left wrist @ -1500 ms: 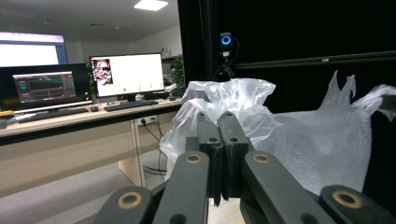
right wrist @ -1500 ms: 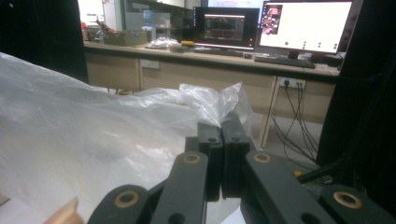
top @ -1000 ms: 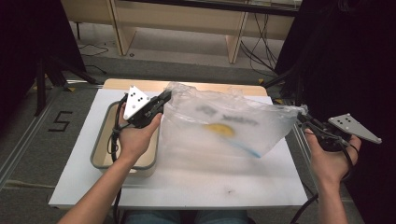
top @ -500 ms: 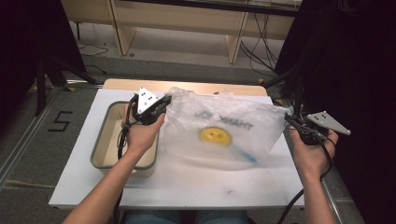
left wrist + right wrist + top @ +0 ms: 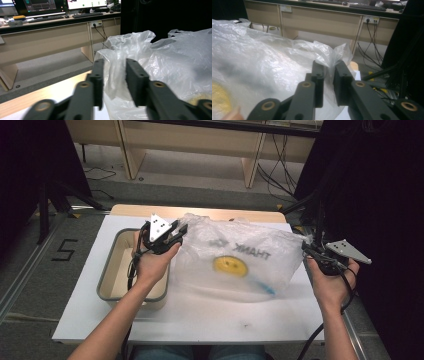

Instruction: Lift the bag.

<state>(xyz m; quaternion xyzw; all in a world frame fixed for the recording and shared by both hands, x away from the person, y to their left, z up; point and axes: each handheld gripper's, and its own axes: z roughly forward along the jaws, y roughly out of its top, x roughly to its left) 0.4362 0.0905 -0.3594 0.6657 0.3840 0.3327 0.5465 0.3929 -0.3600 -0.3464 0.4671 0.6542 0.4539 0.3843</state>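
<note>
- Workshop floor with beige benches behind; white desk (image 5: 200,320) in front, wooden board along its far edge.
- Clear plastic bag (image 5: 235,262) with a yellow smiley and "THANK" print lies across the desk's middle-right, long axis running left to right, spanning hand to hand.
- Beige tray (image 5: 107,280) sits at the desk's left side, touching or just beside the bag's left end.
- Left gripper (image 5: 175,232) sits at the bag's far-left corner. Jaws have just been opening; they stand spread, with a bag handle (image 5: 116,72) hanging loose between them, pads not pressing on it.
- Right gripper (image 5: 309,249) sits at the bag's right end near the desk's right edge. Jaws have also just been opening, by less: a narrow gap, with crumpled film (image 5: 329,60) in it, apparently slack.
- Key relation: the bag lies between the two grippers, one end each, so both are equally near their own end.
- Judgement: bag looks set down and released; next move probably pulls each gripper outward along the long axis, clear of the film.
</note>
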